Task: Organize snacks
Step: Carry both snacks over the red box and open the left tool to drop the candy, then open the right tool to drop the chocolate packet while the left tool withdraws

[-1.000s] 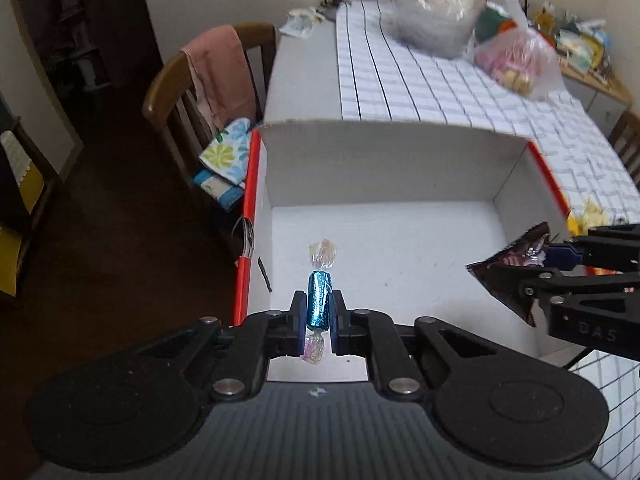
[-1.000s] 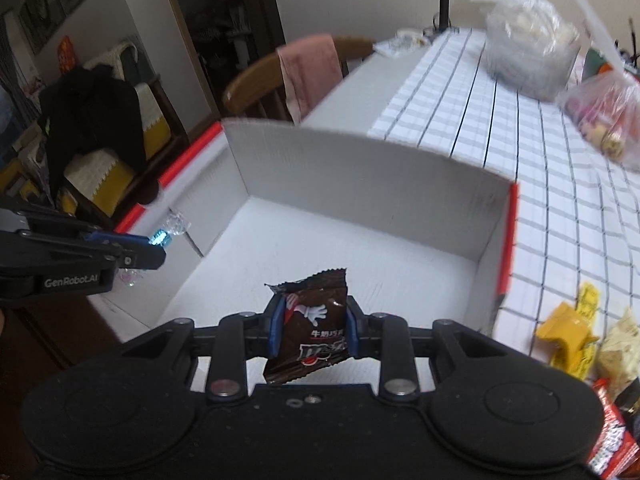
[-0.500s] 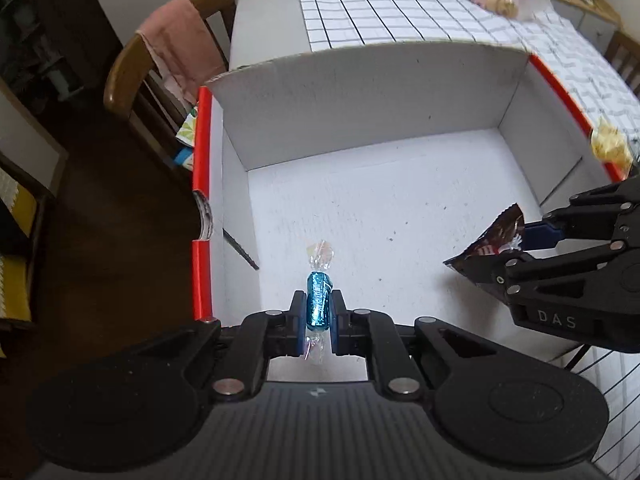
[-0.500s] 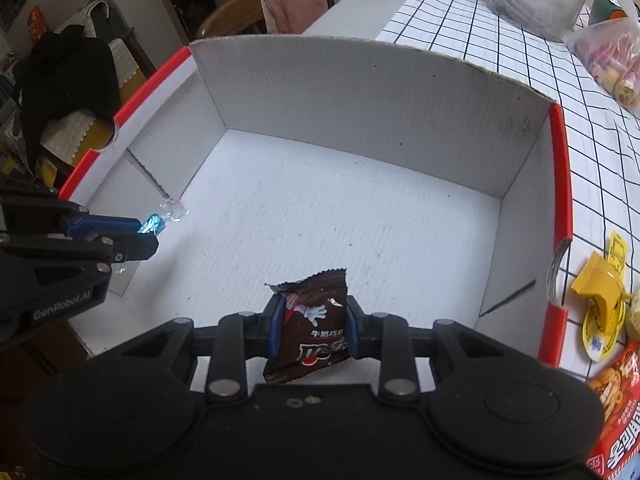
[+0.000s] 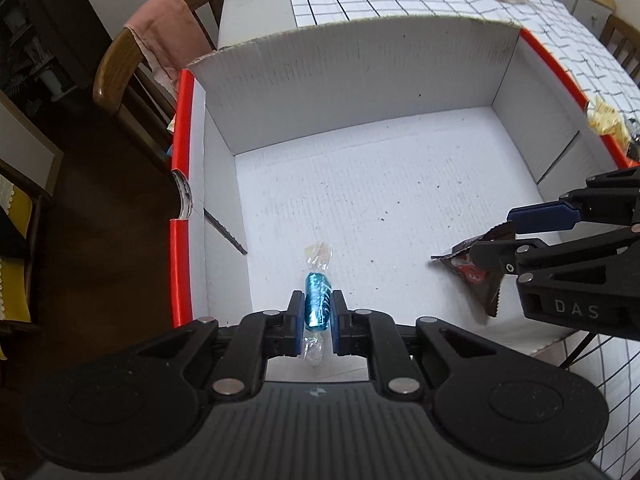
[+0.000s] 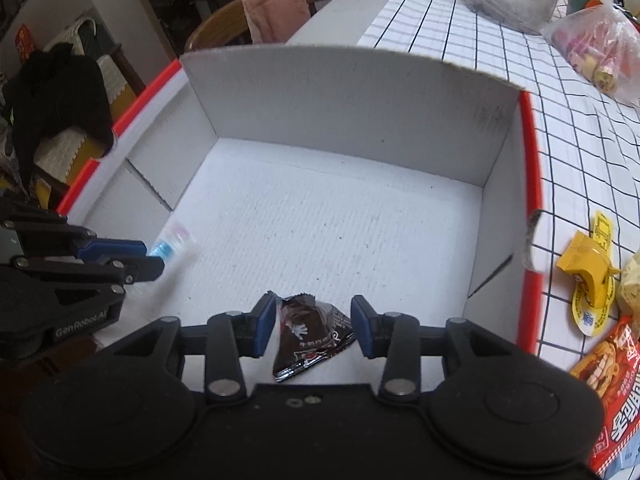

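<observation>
In the left wrist view, the left gripper [image 5: 316,322] is clamped on the blue candy [image 5: 317,306], whose long axis runs straight ahead along the fingers, one clear twisted end poking forward and the other hanging back between the pads. The candy hangs over the near left part of the white box [image 5: 360,60], with bare box floor directly ahead of and beneath the tool, so a plain release looks enough to drop it inside. Off to this tool's right, the right gripper [image 5: 496,240] reaches in across the near right wall, the brown snack packet [image 5: 476,276] sagging below its fingers. In the right wrist view, the right gripper [image 6: 314,330] stands spread, with clear gaps between each blue pad and the brown snack packet [image 6: 310,336]; the packet lies crumpled between the fingers, apparently let go onto the box floor near the front wall, though whether it has fully settled I cannot tell. To this tool's left the left gripper [image 6: 154,262] shows the blue candy [image 6: 170,244] at its tip, somewhat blurred. The white box [image 6: 352,88] opens ahead of both tools. The left tool is the one holding a snack, so the coming move is probably its release, while more snacks lie on the checked tablecloth [image 6: 568,128] to the right tool's right, nearer that hand.
</observation>
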